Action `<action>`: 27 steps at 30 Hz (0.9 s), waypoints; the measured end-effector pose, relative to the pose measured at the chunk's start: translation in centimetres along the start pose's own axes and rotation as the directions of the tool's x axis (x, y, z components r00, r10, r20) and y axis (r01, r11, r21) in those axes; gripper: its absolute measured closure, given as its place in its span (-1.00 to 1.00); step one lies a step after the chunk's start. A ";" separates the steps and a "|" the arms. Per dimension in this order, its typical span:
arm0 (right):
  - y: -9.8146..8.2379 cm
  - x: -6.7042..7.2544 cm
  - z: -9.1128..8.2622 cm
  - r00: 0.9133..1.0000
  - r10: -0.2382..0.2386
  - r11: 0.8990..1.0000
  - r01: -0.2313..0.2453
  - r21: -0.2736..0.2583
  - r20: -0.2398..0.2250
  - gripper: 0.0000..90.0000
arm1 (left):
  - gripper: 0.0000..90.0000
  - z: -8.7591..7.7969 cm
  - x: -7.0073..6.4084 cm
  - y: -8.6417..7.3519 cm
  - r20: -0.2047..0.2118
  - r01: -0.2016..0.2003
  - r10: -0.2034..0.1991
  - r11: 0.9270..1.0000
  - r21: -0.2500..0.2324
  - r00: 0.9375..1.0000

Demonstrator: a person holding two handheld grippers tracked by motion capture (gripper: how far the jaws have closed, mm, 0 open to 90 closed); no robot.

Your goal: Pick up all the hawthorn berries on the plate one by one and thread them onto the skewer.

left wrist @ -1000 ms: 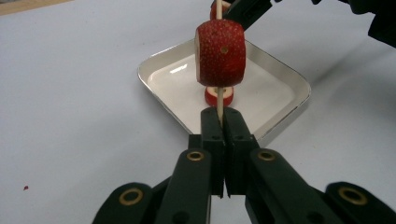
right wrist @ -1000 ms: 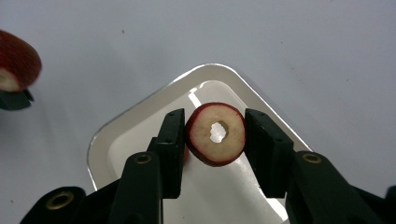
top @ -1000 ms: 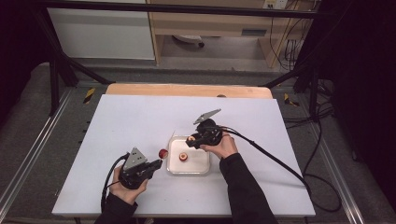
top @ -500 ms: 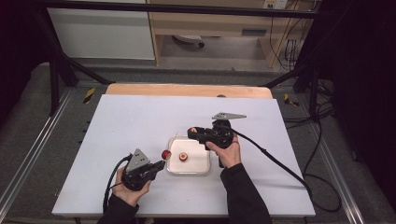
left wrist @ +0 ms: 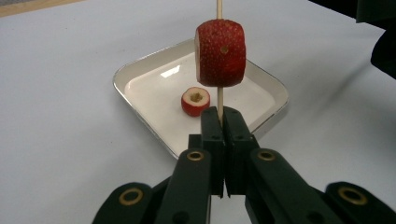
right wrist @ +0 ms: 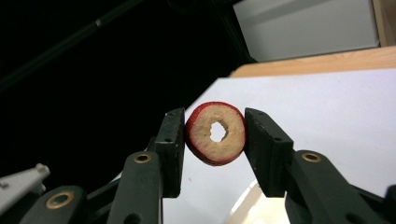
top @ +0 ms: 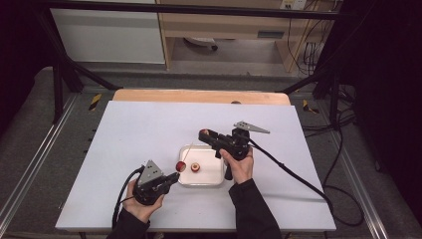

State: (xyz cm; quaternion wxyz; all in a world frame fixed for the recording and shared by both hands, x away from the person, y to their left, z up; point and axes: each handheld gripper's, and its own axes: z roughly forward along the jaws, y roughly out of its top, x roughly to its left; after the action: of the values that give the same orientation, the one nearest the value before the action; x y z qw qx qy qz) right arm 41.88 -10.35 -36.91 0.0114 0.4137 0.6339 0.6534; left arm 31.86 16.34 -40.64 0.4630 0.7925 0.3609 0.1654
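A: Item one, the left gripper [top: 171,178]?
B: It is sitting at the near left of the white table [top: 139,134], its black fingers [left wrist: 212,135] pressing together on the lower end of a thin wooden skewer [left wrist: 220,99]. The skewer is standing upright in the left gripper view and leaning away toward the tray in the high view.

A: Item two, what is the skewer carrying?
B: A thick red strawberry-like slice with speckled skin [left wrist: 220,52] is sitting threaded on it, above the fingers and clear of them.

A: Item three, the right gripper [right wrist: 213,135]?
B: It is hovering above the far edge of the tray, pointing left in the high view. Its fingers [right wrist: 173,140] are pinching a red-rimmed, pale-fleshed ring slice with a hole through its middle [right wrist: 215,133], one on each side.

A: Item four, the tray?
B: A shallow white square tray with rounded corners [top: 214,179] is lying on the table between the two hands, just beside the left gripper's tip.

A: Item five, its contents?
B: One small red cored piece [left wrist: 195,101] is resting inside it, hollow side up, near the middle.
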 end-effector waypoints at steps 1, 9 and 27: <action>0.0 0.1 0.0 1.000 0.011 1.000 -0.011 -0.010 -0.007 0.34 | 0.97 0.0 -0.1 0.0 -0.001 -0.001 0.001 1.000 -0.002 1.000; -0.1 0.4 0.1 0.999 0.039 0.994 -0.041 -0.105 -0.022 0.34 | 0.97 0.5 -0.5 0.1 -0.002 0.016 -0.016 1.000 -0.011 1.000; 0.1 0.6 0.0 0.995 0.076 0.970 -0.088 -0.225 -0.062 0.34 | 0.97 3.1 -2.2 2.0 -0.004 0.109 -0.109 0.993 -0.050 0.994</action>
State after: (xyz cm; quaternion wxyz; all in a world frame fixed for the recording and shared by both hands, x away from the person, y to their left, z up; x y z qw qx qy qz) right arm 41.58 -10.08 -36.49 0.0150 0.4183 0.5373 0.7322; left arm 33.06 12.21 -40.43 0.4896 0.7594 0.4009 0.1512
